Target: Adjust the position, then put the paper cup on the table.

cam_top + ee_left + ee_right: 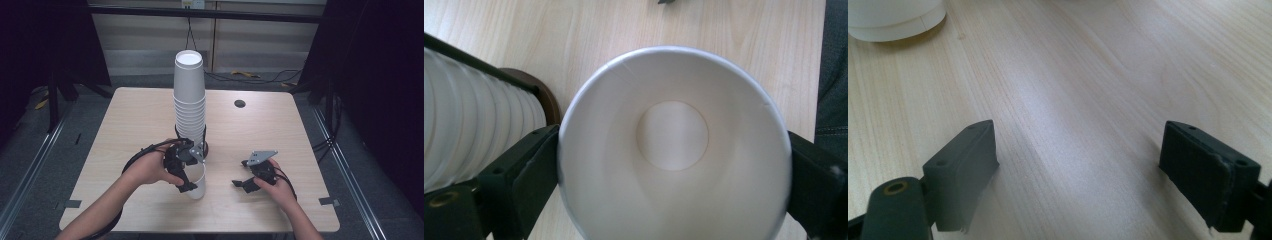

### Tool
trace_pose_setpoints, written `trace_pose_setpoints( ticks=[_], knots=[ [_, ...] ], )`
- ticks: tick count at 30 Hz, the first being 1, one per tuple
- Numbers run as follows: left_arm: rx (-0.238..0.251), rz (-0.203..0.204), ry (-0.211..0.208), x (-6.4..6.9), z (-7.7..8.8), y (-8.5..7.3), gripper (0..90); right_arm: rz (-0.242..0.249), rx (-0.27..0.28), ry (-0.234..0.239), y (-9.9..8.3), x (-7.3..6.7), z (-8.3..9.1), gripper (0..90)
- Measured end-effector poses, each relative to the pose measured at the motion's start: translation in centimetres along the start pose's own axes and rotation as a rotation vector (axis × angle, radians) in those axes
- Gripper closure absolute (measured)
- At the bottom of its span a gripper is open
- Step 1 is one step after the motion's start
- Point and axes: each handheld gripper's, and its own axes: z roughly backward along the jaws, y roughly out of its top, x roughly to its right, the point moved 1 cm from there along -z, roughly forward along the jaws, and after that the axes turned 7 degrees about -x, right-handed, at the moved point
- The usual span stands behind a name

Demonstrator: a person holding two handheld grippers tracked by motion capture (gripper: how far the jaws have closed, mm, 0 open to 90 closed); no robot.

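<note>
A tall stack of white paper cups point(189, 100) stands on a dark round base point(541, 95) at the table's middle. Just in front of it a single white paper cup point(199, 182) stands upright on the table. My left gripper point(192, 180) points down over this cup point(672, 145), one jaw on either side of its round, unsquashed rim, close against it without pressing. My right gripper point(245, 182) rests low over bare wood to the right, its jaws point(1078, 165) wide open with nothing between them. The single cup's foot point(895, 17) lies at that view's top left.
The light wooden table point(280, 130) has a small dark cable hole point(240, 103) at the back right. The stack point(469, 135) rises right beside my left gripper. Dark frames and cables stand on the floor around the table.
</note>
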Motion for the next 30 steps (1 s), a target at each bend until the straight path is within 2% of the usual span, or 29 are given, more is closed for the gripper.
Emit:
trace_pose_setpoints(
  ticks=[1,2,4,5,11,15,18,23,30],
  knots=[
    [0.005,-0.005,0.001,0.0,0.0,0.0,6.9,0.0,0.0,0.0,0.0,0.0,0.0,15.0],
    [-0.004,-0.029,0.003,-0.1,0.0,0.1,6.8,0.001,0.0,0.0,0.0,0.0,0.0,14.9],
    [0.008,-0.031,0.005,-0.1,-0.1,0.1,6.7,0.001,0.0,0.0,0.0,0.0,0.0,14.9],
    [0.033,-0.003,0.004,0.1,-0.3,0.1,6.7,0.001,0.0,0.001,0.0,0.0,0.0,15.0],
    [0.07,-0.01,0.002,0.0,-0.7,0.2,6.5,0.002,0.0,0.002,0.0,0.0,0.0,14.9],
    [0.1,0.013,-0.005,0.1,-0.9,0.1,6.3,0.0,0.0,0.002,0.0,-0.1,0.0,14.9],
    [0.116,0.014,-0.001,0.1,-1.0,-0.1,6.1,0.001,0.0,0.003,0.0,-0.1,0.0,14.9],
    [0.146,0.032,-0.022,0.2,-1.4,-0.5,5.4,-0.001,0.0,0.003,0.0,-0.1,0.0,14.9],
    [0.162,0.033,-0.044,0.3,-2.0,-0.7,5.0,0.001,0.0,0.004,0.0,-0.1,0.0,14.8]
  ],
)
